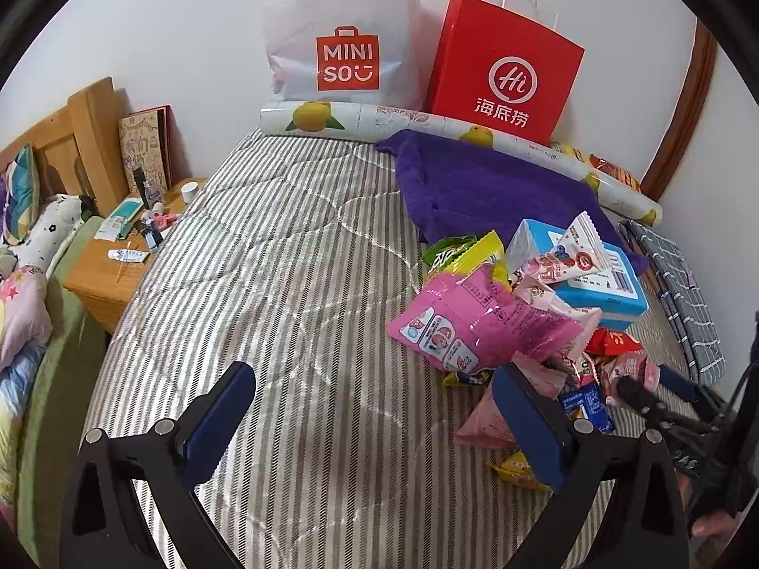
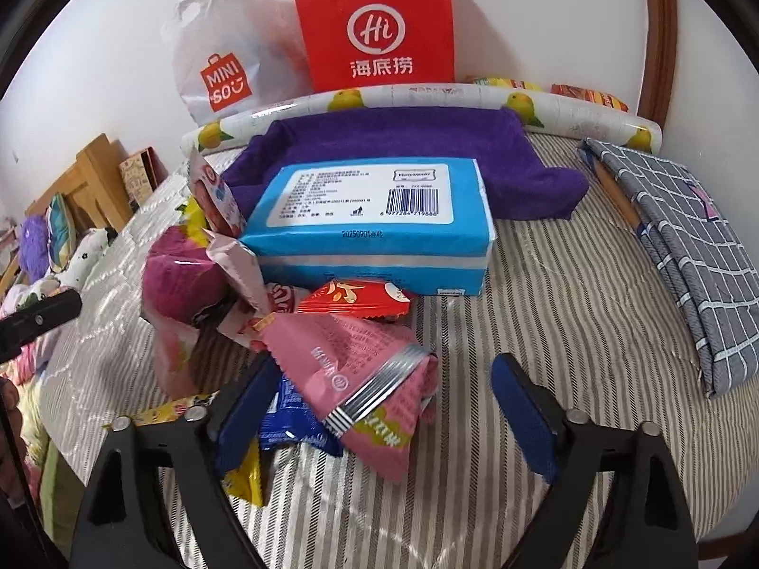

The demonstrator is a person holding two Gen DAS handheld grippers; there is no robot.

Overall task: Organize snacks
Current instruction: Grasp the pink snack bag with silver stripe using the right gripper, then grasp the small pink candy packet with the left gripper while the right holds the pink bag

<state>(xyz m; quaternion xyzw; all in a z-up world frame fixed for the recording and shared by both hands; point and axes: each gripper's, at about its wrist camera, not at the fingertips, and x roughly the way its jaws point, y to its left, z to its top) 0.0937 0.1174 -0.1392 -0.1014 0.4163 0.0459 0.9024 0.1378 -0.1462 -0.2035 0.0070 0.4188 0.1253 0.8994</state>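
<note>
Progress: While the snack pile (image 2: 284, 332) lay heaped and unsorted on the striped bed (image 1: 284, 261), no packet had yet been lifted or set apart, so the sorting looked barely begun.
Left to do: By the look of it, every packet in the heap awaited grouping or bagging.
Snacks: They sat near the middle of the bed, in front of the purple towel (image 2: 403, 142), some leaning on the blue tissue pack (image 2: 370, 227); a few more lay by the wall behind the roll (image 2: 427, 95).
Left claw: The left claw (image 1: 374, 426) was spread wide over bare bedding, pinching nothing, with the pile just beside its right finger.
Right claw: The right claw (image 2: 379, 422) stood spread, a pink packet (image 2: 360, 370) and a blue packet (image 2: 289, 422) between its jaws; the pads had not closed on them.
Bags: Two, a white bag (image 1: 341, 28) and a red bag (image 1: 503, 66), upright against the wall.
Tissue packs: One.
Towels: One.
Checked cloths: One (image 2: 688, 246), folded at the bed's right edge.
Packets: At least eight in the heap; overlap hid the exact count.
</note>
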